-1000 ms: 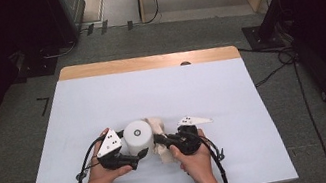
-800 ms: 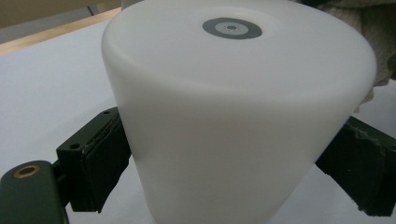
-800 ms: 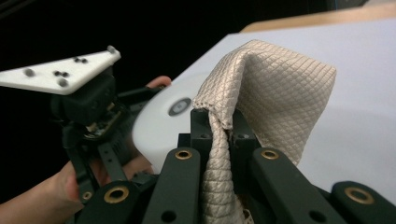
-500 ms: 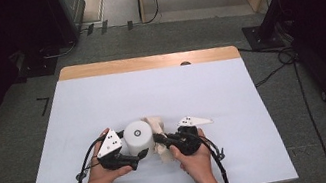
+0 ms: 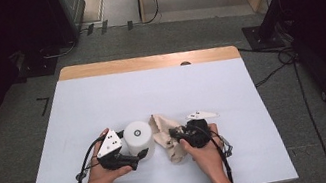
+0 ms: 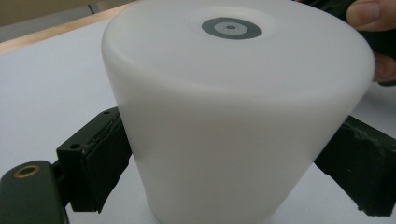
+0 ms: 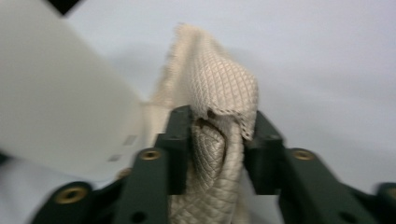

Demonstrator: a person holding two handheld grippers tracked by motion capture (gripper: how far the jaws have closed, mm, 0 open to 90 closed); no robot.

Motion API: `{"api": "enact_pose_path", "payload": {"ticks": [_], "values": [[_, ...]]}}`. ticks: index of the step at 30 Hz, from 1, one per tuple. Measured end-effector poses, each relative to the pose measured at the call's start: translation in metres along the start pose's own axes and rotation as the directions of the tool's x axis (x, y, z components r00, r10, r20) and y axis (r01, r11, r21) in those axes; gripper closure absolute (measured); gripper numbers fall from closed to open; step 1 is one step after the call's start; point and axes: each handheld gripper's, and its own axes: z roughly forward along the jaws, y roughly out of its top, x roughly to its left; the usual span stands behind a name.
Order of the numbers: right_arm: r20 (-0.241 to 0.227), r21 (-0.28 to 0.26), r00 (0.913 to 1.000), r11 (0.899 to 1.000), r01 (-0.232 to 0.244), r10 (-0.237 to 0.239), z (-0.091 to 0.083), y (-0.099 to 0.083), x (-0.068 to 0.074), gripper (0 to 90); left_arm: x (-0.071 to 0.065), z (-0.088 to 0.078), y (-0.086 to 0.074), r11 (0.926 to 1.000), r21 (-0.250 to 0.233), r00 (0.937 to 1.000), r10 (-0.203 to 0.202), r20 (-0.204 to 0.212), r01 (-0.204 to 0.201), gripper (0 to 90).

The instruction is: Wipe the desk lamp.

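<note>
Your left gripper [image 5: 137, 158] is clamped on the white cylinder [image 5: 138, 137], which stands upright on the white table [image 5: 117, 99] near the front edge, left of centre. In the left gripper view, both black pads [image 6: 100, 158] press the cylinder's [image 6: 233, 116] side walls low down, one on either side; a small grey ring marks the middle of its flat top. Your left hand [image 5: 101, 171] holds the gripper body from behind, with the cable looping off to the left.

Your right gripper [image 5: 175, 135] sits just right of the cylinder, at the beige cloth [image 5: 167, 139]. The cloth lies bunched on the table, touching or very nearly touching the cylinder's right side. In the right gripper view, a fold of the quilted cloth [image 7: 219, 107] stands up between the two jaws and drapes over their tips. The jaws have just been opening; they are now partly apart with the fold still between them. Whether the pads [image 7: 180, 140] still press on the fabric cannot be told: the frame is blurred. The cylinder's white wall [image 7: 60, 93] shows just beside the left jaw in that view.

Your right hand [image 5: 201, 148] grips the gripper from below.
</note>
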Motion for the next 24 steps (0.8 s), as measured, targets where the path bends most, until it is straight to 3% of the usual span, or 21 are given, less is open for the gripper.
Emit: {"api": "enact_pose_path", "payload": {"ticks": [1, 4, 7, 10, 13, 16, 18, 22, 24], "values": [[0.034, -0.002, 0.9991, 1.000, 0.023, -0.023, -0.003, 0.002, -0.003, 55.1, 0.000, 0.000, 0.000, 1.0000, 0.000, 1.0000, -0.001, -0.001, 0.001, 8.4], [0.072, -0.052, 0.9960, 0.997, 0.057, -0.053, -0.013, 0.006, -0.006, 49.1, 0.001, -0.001, 0.000, 1.0000, 0.000, 1.0000, 0.000, -0.004, 0.000, 8.4], [0.062, -0.087, 0.9925, 0.990, 0.111, -0.106, -0.021, 0.011, -0.001, 45.7, 0.001, -0.001, 0.000, 1.0000, -0.001, 1.0000, -0.003, -0.005, 0.003, 8.4], [0.059, -0.119, 0.9900, 0.984, 0.135, -0.128, -0.026, 0.012, 0.002, 44.3, 0.001, -0.001, 0.000, 1.0000, 0.000, 1.0000, -0.002, -0.006, 0.002, 8.4], [0.011, -0.135, 0.9857, 0.977, 0.168, -0.168, -0.027, 0.013, 0.008, 44.6, 0.001, -0.001, 0.000, 1.0000, 0.000, 1.0000, -0.004, -0.007, 0.004, 8.5], [-0.029, -0.079, 0.9721, 0.970, 0.230, -0.233, -0.018, 0.010, 0.015, 42.5, 0.001, -0.001, 0.001, 1.0000, 0.001, 1.0000, -0.003, -0.008, 0.003, 8.5], [-0.005, -0.027, 0.9670, 0.967, 0.254, -0.255, -0.008, 0.006, 0.018, 40.4, 0.001, -0.001, 0.001, 1.0000, 0.002, 1.0000, -0.002, -0.008, 0.002, 8.5], [0.044, 0.061, 0.9647, 0.965, 0.257, -0.260, 0.007, -0.001, 0.016, 34.2, 0.001, -0.002, 0.001, 1.0000, 0.000, 1.0000, -0.007, -0.006, 0.007, 8.5], [0.065, 0.105, 0.9595, 0.958, 0.267, -0.274, 0.012, -0.005, 0.015, 33.8, 0.001, -0.002, 0.001, 1.0000, 0.000, 1.0000, -0.007, -0.006, 0.007, 8.5]]}}
